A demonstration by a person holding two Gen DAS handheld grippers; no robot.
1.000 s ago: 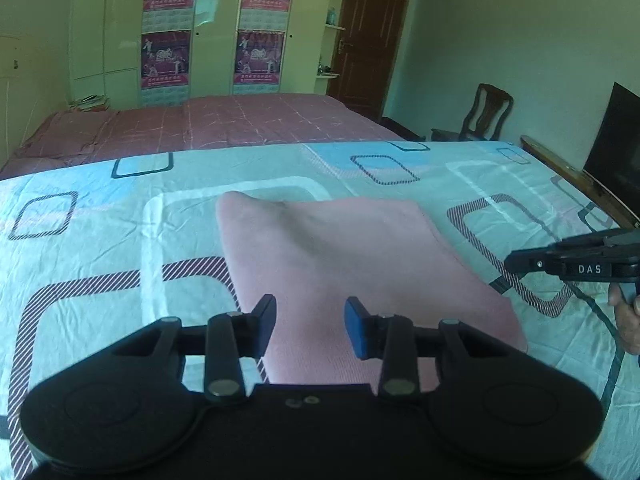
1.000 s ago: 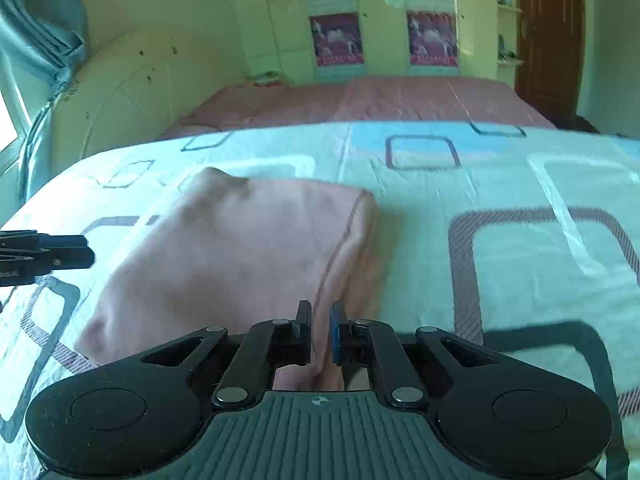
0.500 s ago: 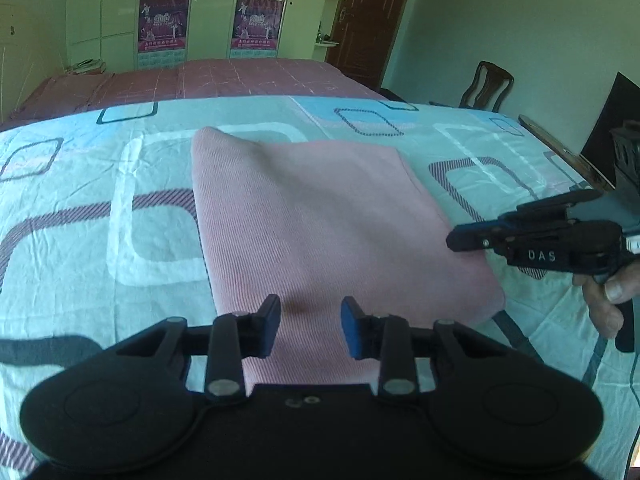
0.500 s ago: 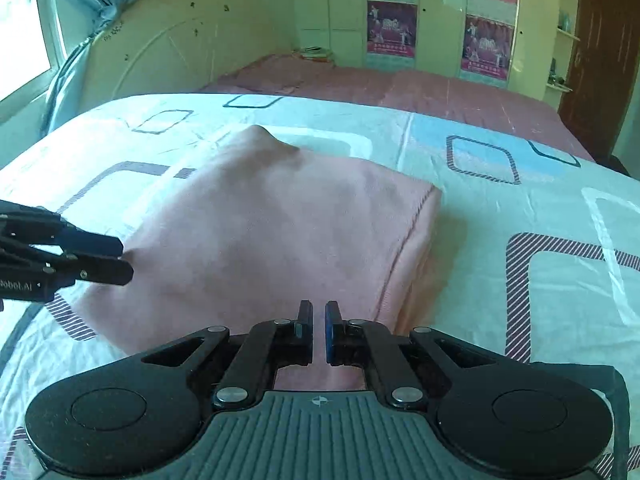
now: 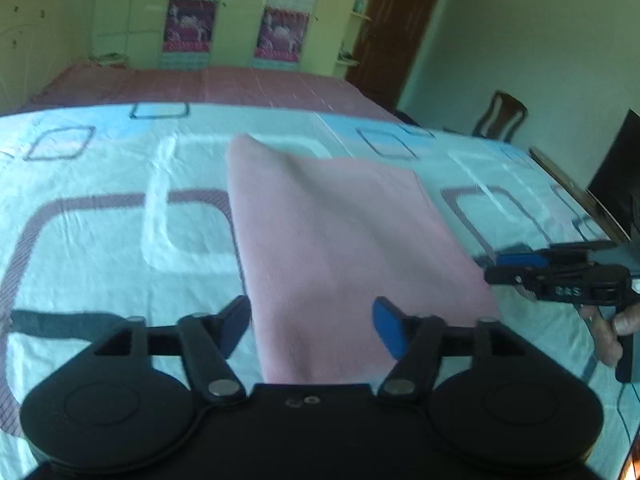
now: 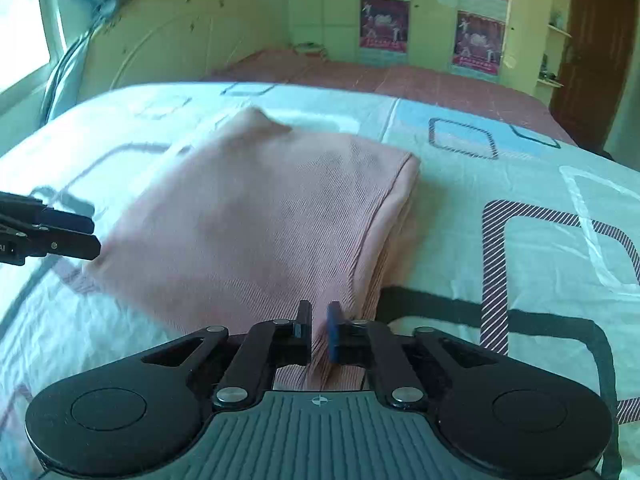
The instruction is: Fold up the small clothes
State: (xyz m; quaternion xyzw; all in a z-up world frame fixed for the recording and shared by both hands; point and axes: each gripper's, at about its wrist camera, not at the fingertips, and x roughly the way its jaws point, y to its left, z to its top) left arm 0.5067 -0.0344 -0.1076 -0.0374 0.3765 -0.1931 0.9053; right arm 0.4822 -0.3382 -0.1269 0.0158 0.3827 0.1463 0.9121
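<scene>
A pink garment (image 5: 336, 236) lies folded into a rectangle on the patterned bedsheet (image 5: 100, 216). It also shows in the right wrist view (image 6: 260, 216), with a stitched hem along its right edge. My left gripper (image 5: 310, 326) is open, its jaws wide apart over the garment's near left corner, holding nothing. My right gripper (image 6: 319, 326) has its jaws slightly apart at the garment's near right corner, with pink cloth showing in the narrow gap. The right gripper also shows in the left wrist view (image 5: 520, 268), at the garment's right edge.
The light bedsheet with rounded square prints covers the bed. A second bed with a pink cover (image 5: 208, 84) stands behind. A wooden chair (image 5: 500, 118), a dark screen (image 5: 618, 176) and a brown door (image 5: 396, 28) are at the right.
My left gripper's jaws have opened much wider. My right gripper's jaws have parted slightly. Both grippers have drawn back a little toward the garment's near edge.
</scene>
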